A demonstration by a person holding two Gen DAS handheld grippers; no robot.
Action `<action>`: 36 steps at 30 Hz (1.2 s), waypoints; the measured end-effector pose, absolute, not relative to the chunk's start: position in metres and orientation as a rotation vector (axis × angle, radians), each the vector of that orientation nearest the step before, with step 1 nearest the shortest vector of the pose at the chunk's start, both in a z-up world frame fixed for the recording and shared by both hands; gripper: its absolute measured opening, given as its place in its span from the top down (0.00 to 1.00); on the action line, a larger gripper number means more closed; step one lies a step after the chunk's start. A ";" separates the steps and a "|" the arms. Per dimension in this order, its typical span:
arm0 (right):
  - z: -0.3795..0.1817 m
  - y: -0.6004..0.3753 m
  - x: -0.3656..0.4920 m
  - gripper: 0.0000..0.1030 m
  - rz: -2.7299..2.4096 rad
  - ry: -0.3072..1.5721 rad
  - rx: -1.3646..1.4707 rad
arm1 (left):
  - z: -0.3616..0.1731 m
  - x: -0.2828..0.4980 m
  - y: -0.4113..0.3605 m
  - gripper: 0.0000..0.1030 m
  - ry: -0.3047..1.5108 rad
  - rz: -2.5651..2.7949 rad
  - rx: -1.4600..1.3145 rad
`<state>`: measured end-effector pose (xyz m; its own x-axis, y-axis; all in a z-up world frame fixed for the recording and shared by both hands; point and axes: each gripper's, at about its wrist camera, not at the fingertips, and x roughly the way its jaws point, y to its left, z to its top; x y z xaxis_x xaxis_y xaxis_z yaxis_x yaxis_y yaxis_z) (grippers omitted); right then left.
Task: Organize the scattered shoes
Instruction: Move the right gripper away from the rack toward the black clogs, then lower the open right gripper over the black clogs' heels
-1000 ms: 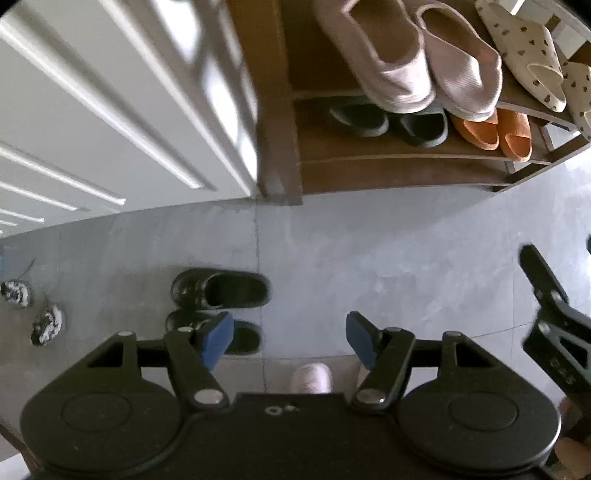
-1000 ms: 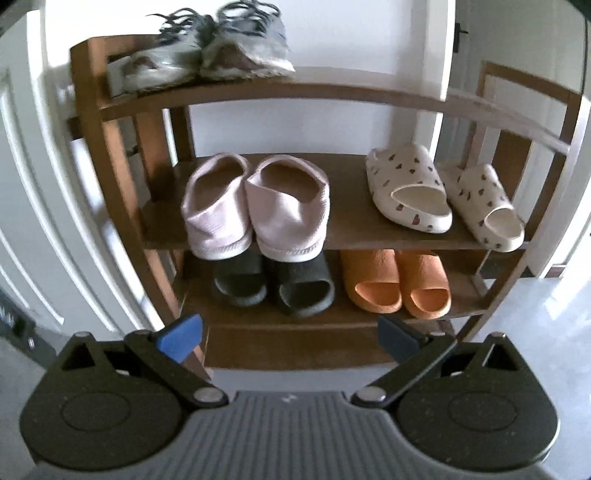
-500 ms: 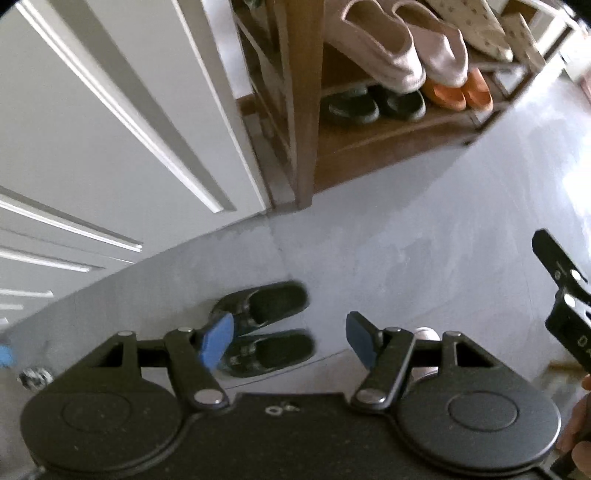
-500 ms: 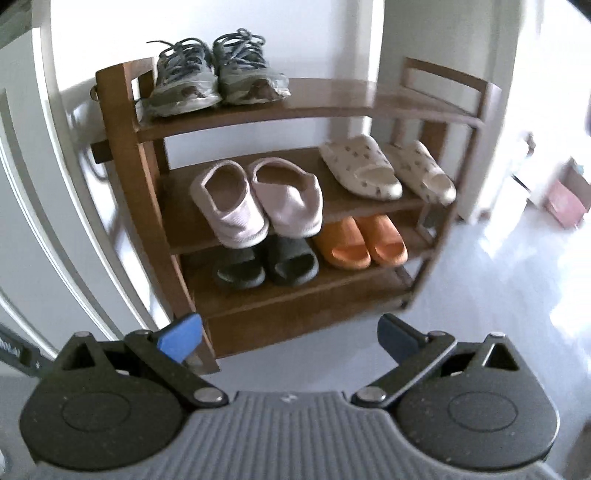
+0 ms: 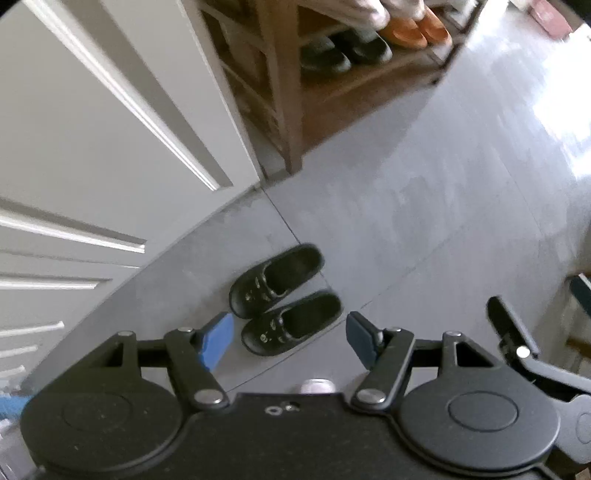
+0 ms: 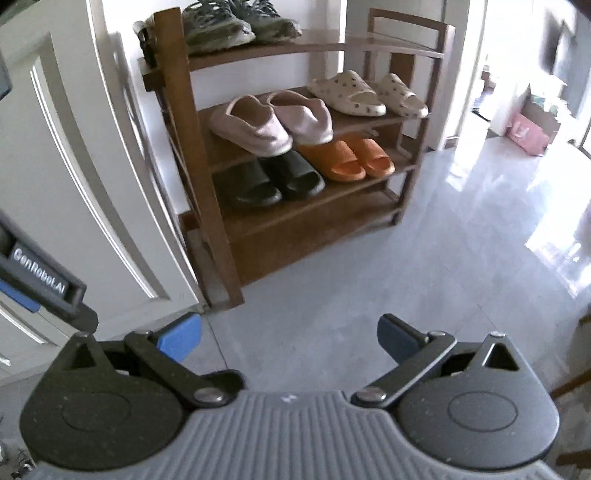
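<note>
Black clogs (image 5: pixel 284 299) paired side by side on grey floor (image 5: pixel 424 206), well in front of wooden rack (image 6: pixel 207 177), near white door (image 5: pixel 92 122). Left gripper (image 5: pixel 288 338) points down above clogs, jaws wide, nothing held. Right gripper (image 6: pixel 290 338) faces rack, jaws wide, empty. Rack holds sneakers (image 6: pixel 236 22) on top, pink slippers (image 6: pixel 269 122), spotted slides (image 6: pixel 365 92), orange slides (image 6: pixel 351 157), dark slides (image 6: pixel 269 181)

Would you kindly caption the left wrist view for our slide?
Open left gripper above black clogs on grey floor, wooden shoe rack beyond.
</note>
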<state>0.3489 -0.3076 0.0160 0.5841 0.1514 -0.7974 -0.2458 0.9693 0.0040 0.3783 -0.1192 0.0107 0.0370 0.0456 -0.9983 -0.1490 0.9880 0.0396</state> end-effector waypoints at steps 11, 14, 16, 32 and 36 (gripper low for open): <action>-0.041 -0.249 0.301 0.01 -0.230 0.959 0.049 | -0.044 0.363 -0.080 0.35 1.500 -0.262 0.298; -0.065 -0.220 0.282 0.01 -0.306 0.956 0.094 | -0.065 0.345 -0.069 0.35 1.491 -0.344 0.433; -0.080 -0.204 0.275 0.01 -0.331 0.986 0.102 | -0.081 0.330 -0.061 0.35 1.482 -0.391 0.522; -0.222 -0.126 0.212 0.01 -0.316 1.187 0.202 | -0.176 0.289 -0.022 0.35 1.578 -0.408 0.564; -0.234 -0.117 0.198 0.01 -0.346 1.201 0.224 | -0.180 0.291 -0.025 0.35 1.567 -0.430 0.585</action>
<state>0.1984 -0.1173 -0.2340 0.3183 -0.1430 -0.9371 0.3779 0.9258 -0.0129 0.2913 -0.0254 -0.1800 -0.0229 0.1091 -0.9938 0.6008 0.7960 0.0735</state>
